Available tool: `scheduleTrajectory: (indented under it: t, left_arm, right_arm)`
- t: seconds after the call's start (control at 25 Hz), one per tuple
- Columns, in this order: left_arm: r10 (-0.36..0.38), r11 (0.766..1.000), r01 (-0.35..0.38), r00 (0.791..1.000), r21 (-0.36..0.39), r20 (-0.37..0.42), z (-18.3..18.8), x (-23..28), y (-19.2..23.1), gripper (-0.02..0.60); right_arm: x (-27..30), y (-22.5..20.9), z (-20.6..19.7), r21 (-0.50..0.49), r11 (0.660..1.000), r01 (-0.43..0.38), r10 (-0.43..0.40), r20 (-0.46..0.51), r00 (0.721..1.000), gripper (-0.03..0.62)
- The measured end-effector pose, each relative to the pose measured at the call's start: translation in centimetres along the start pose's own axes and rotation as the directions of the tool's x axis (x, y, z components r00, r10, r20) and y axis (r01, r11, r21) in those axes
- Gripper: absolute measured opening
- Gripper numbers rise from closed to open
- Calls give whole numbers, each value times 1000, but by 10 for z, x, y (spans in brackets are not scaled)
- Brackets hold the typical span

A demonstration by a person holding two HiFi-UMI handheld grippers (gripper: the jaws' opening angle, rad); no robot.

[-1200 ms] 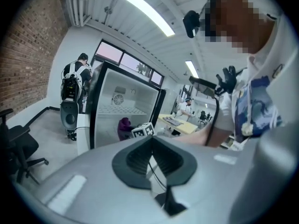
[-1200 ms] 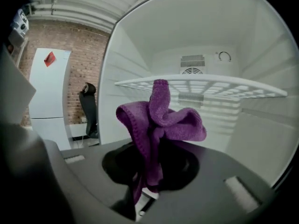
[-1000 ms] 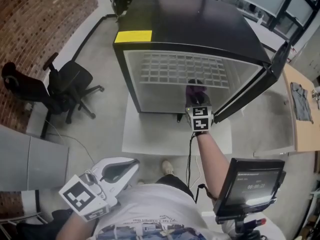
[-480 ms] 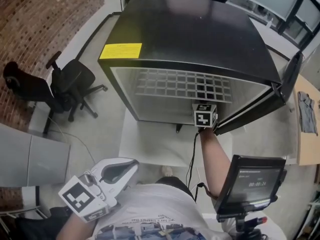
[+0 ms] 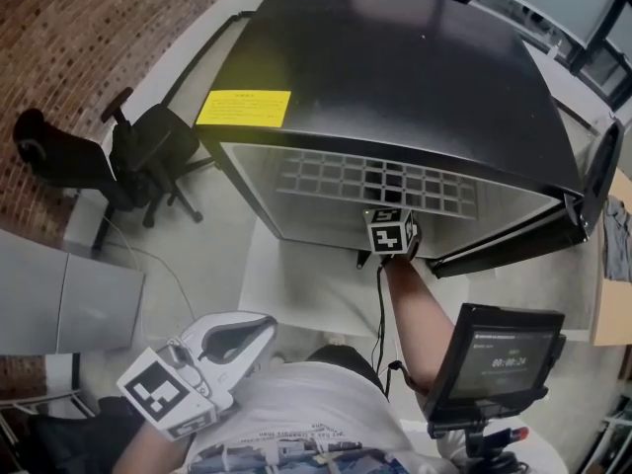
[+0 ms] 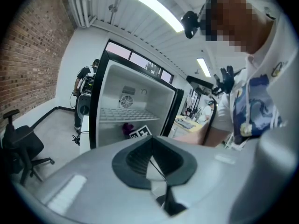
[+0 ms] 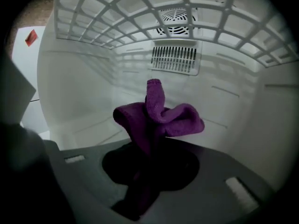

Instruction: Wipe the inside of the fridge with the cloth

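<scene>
Right gripper (image 7: 148, 169) outstretched, cloth (image 7: 159, 118) inside fridge (image 5: 395, 77)

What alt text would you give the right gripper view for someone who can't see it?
The right gripper holds a bunched purple cloth upright inside the white fridge. A white grid shelf spans the top, and a slotted vent sits on the back wall behind the cloth.

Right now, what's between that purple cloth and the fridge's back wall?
Nothing; the right gripper view shows only open space between cloth and back wall.
</scene>
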State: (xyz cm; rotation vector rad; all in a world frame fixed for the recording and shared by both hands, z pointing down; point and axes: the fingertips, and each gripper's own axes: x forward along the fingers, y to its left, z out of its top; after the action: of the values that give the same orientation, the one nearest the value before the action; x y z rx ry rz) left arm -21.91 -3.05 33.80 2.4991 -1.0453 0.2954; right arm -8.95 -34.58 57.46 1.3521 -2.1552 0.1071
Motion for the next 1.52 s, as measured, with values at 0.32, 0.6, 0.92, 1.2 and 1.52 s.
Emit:
scheduleTrajectory:
  t: [0.32,0.6,0.92,1.2,1.52]
  left_arm:
    - [37,999,-36,999,-24,11,-1,-11,8,8]
    - [78,997,-78,997,-20,13,-11,-30,17,8]
    - [78,997,-78,997,-14,12,-19,-41,18,8]
    - [17,999,-16,1000,-28,22,-12,-34,0,8]
    - [-34,998,33,999,58,6,-13,-25,-11,8]
  right_arm:
    - [15,54,30,-22,994,-106,106,31,994,81]
    - [25,99,45,7,979,-204,204,52,978,81]
    - [13,114,69,38,962,-271,263,150,953,81]
    - [-14,59,65,26,991,-129,123,167,978,81]
    - [-48,-30,23,58,994,88,-92,77,993,81]
